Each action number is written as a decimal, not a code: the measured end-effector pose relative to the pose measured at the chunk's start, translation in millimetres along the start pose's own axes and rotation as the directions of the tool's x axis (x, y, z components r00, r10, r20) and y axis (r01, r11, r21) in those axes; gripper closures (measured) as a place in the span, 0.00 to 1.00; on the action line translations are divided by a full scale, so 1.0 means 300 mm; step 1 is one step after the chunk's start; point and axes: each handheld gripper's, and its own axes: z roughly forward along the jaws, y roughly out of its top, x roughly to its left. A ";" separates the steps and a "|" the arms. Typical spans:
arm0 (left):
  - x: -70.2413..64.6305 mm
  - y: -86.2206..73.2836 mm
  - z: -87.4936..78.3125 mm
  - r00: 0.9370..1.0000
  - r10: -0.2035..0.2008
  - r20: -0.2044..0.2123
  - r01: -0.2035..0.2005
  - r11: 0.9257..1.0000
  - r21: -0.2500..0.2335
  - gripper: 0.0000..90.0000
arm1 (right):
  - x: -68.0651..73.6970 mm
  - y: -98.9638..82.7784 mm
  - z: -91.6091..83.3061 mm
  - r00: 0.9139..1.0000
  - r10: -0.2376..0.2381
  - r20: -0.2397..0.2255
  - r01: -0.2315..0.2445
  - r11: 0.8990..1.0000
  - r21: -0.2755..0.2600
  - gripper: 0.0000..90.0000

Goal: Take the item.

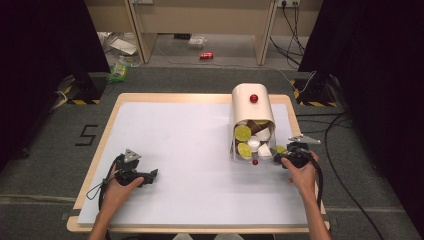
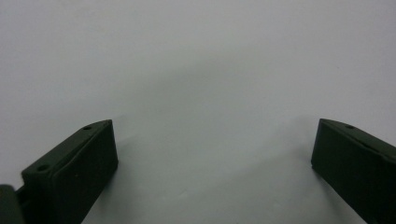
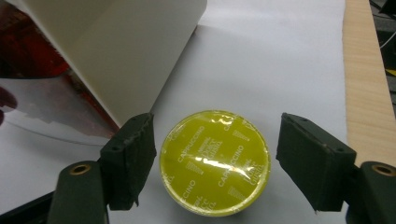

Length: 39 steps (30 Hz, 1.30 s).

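High view: a cream, round-topped capsule dispenser with a red knob [image 1: 252,117] is seen lying tipped on the white table sheet [image 1: 190,150], its open mouth showing green-lidded and white capsules. The right gripper [image 1: 283,154] is held just beside that mouth, at a yellow-green foil-lidded coffee capsule [image 1: 280,149] resting on the sheet. The left gripper [image 1: 150,175] is parked well apart, near the sheet's front left.

Left gripper view: the jaws are spread wide over bare white sheet; nothing is held.

Right gripper view: the capsule [image 3: 215,162] is seen lid-up between the jaws, which are partly spread; one pad sits just beside the rim, the other stands clear with a gap. No pinch is made. The dispenser's cream wall [image 3: 116,51] stands close behind.

Judgement: for a good pick, the capsule should be centred between the pads, then closed on squarely at the rim, without knocking the dispenser.
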 end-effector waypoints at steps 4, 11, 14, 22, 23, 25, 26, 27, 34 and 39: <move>0.000 0.000 0.000 1.000 0.000 0.000 0.000 1.000 0.000 0.00 | -0.003 -0.001 -0.018 1.000 0.003 -0.007 -0.003 1.000 -0.013 0.28; 0.000 0.000 0.000 1.000 0.000 0.000 0.000 1.000 0.000 0.00 | 0.002 -0.018 -0.057 1.000 0.002 -0.011 -0.002 1.000 -0.014 0.24; 0.000 0.000 0.000 1.000 0.000 0.000 0.000 1.000 0.000 0.00 | 0.010 -0.025 -0.070 1.000 -0.004 -0.014 0.004 1.000 -0.010 0.22; 0.000 0.000 0.000 1.000 0.000 0.001 0.000 1.000 -0.001 0.00 | 0.043 -0.056 -0.117 1.000 -0.016 -0.021 0.016 1.000 -0.007 0.20; 0.000 0.000 0.000 1.000 0.000 0.001 0.000 1.000 -0.001 0.00 | 0.046 -0.062 -0.124 1.000 -0.017 -0.020 0.017 1.000 -0.007 0.20; 0.000 0.000 0.000 1.000 0.000 0.001 0.000 1.000 -0.001 0.00 | 0.051 -0.073 -0.137 1.000 -0.015 -0.019 0.015 1.000 -0.008 0.20; 0.000 0.000 0.000 1.000 0.000 0.001 0.000 1.000 -0.001 0.00 | 0.053 -0.078 -0.142 1.000 -0.014 -0.018 0.014 1.000 -0.009 0.20; 0.000 0.000 0.000 1.000 0.000 0.000 0.000 1.000 -0.001 0.00 | 0.055 -0.084 -0.147 1.000 -0.012 -0.018 0.012 1.000 -0.009 0.20; 0.000 0.000 0.000 1.000 0.000 0.000 0.000 1.000 -0.001 0.00 | 0.077 -0.132 -0.165 0.999 -0.031 -0.029 0.031 0.999 0.008 0.20; 0.000 0.000 0.000 1.000 0.000 0.000 0.000 1.000 0.000 0.00 | 0.098 -0.158 -0.170 0.998 -0.043 -0.038 0.043 0.999 0.019 0.20</move>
